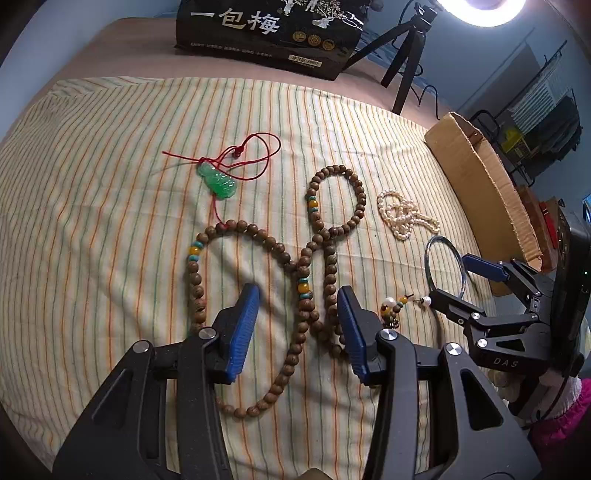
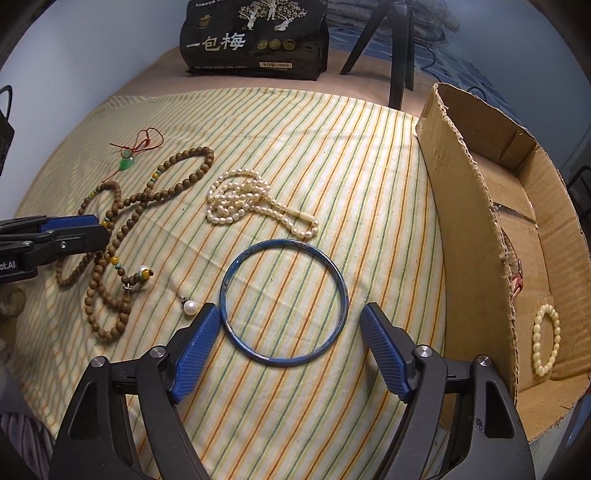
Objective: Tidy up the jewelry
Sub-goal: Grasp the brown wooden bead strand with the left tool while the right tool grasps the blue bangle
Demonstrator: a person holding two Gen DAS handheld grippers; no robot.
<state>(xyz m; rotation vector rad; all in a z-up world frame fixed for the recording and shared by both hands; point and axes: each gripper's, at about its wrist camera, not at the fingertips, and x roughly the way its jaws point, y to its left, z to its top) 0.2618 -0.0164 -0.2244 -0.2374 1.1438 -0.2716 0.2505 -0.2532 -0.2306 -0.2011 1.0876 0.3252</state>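
Only in the right wrist view: inside of the box (image 2: 480,206), with a pale bead bracelet (image 2: 546,339) on its floor. Only in the left wrist view: a ring light (image 1: 480,9) at top right and a wire rack (image 1: 546,107) beyond the box (image 1: 480,184). In both: striped cloth (image 1: 92,221), tripod (image 1: 402,55), black bag (image 1: 269,33).

Right gripper (image 2: 288,332) wide open, holding nothing, jaws straddling the near half of the blue bangle (image 2: 283,302); left pad (image 2: 195,350) just beside the rim, contact not clear, right pad apart from it. Small pearl drop (image 2: 190,307) just beside the left pad. From the left wrist, same gripper (image 1: 452,280) low over the bangle (image 1: 443,269) at the cloth's right edge.

Left gripper (image 1: 299,325) wide open, empty, over the looped wooden bead string (image 1: 258,280), strands lying between the pads. Touching or not: cannot tell.

Pearl necklace (image 2: 251,201) heaped beyond the bangle, near the box. Jade pendant (image 1: 218,181) on red cord (image 1: 251,155) beyond the wooden beads (image 2: 147,221).

Readable: "一包梅" in white on the bag; "DAS" on the right gripper in the left view; "ot.AI", cut off, on the left gripper (image 2: 55,240) in the right view. Smaller print on the bag too fine to read.
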